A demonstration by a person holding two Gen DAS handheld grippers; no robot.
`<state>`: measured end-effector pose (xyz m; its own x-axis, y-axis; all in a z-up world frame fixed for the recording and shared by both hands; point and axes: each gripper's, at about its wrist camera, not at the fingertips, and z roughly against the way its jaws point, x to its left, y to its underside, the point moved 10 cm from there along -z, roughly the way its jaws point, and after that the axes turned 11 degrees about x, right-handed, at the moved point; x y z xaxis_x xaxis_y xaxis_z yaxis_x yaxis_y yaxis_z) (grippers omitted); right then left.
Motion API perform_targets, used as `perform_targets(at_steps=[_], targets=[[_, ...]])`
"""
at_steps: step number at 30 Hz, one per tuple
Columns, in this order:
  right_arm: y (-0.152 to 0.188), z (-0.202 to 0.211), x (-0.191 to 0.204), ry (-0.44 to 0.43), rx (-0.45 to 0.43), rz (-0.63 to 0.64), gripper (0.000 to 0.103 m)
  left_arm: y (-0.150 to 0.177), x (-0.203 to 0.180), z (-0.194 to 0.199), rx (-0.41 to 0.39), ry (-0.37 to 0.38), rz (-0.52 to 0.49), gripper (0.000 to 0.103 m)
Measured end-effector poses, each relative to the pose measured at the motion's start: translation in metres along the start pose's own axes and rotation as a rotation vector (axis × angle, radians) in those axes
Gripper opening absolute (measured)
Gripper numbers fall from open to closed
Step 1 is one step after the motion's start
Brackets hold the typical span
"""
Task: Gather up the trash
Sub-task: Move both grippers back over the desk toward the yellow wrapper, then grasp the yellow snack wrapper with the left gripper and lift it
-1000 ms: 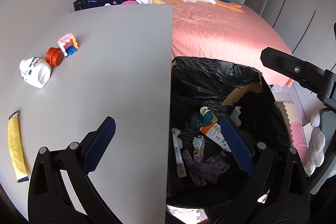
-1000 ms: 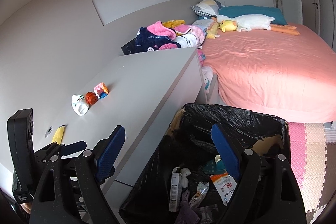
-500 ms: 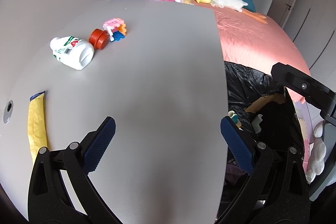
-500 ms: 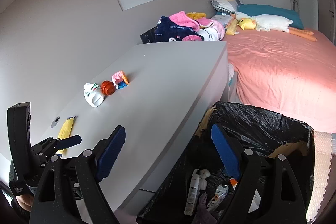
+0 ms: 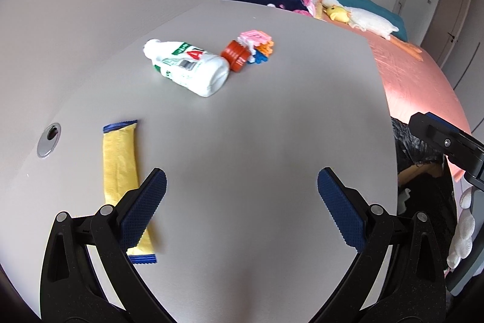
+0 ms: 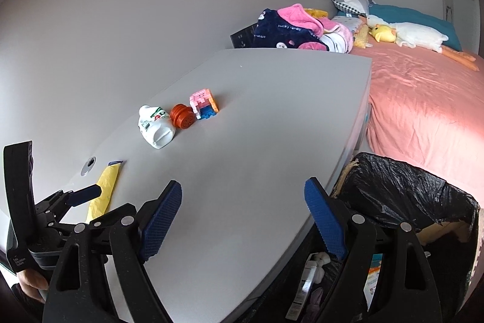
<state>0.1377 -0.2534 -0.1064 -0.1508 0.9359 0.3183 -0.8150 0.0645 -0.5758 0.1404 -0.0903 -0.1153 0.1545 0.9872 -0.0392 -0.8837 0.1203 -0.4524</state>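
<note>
Both of your grippers stand with jaws wide apart and nothing between the blue pads: your left gripper (image 5: 242,192) hangs over the grey tabletop (image 5: 257,126), and your right gripper (image 6: 243,203) sits over the table's near corner. Reading your left wrist view from the left, you get a round metal grommet (image 5: 49,139) set in the top, then the yellow wrapper (image 5: 122,171) lying flat with its near end hidden under your left finger. Further along lies the white bottle (image 5: 187,67) on its side, with the orange cap (image 5: 236,55) touching its wide end and the pink and blue toy blocks (image 5: 257,47) just beside the cap. At the right edge only a sliver of the black-lined trash bin (image 5: 423,177) shows, partly behind your other gripper's body.

Your right wrist view gives what that one lacks: your left gripper (image 6: 81,194) seen from the side at far left, its fingertip above the yellow wrapper (image 6: 104,189), and a hand low in the corner. The white bottle (image 6: 155,126) is shown end on, and the trash bin (image 6: 402,192) stands open against the table's edge, with packets and scraps inside
</note>
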Motion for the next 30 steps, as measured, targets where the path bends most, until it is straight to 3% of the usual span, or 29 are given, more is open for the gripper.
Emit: perform_targets(at_steps=[9,14,19,22,24,28,30], targets=[[-0.013,-0.026,0.019,-0.015,0.042,0.029,0.081,0.000,0.062,-0.007,0.006,-0.082,0.113,0.096],[-0.018,-0.038,0.029,-0.022,0.056,0.048,0.080,0.004,0.095,-0.016,0.028,-0.108,0.200,0.086],[-0.022,-0.050,0.036,-0.028,0.070,0.054,0.080,0.006,0.109,-0.025,0.048,-0.127,0.219,0.080],[-0.023,-0.056,0.040,-0.028,0.082,0.061,0.077,0.007,0.112,-0.029,0.067,-0.117,0.227,0.070],[-0.024,-0.061,0.043,-0.026,0.090,0.067,0.075,0.007,0.112,-0.033,0.085,-0.093,0.235,0.052],[-0.027,-0.069,0.047,-0.024,0.099,0.076,0.071,0.006,0.117,-0.035,0.080,-0.102,0.237,0.042],[-0.030,-0.073,0.048,-0.023,0.104,0.082,0.069,0.004,0.119,-0.034,0.072,-0.089,0.246,0.030]])
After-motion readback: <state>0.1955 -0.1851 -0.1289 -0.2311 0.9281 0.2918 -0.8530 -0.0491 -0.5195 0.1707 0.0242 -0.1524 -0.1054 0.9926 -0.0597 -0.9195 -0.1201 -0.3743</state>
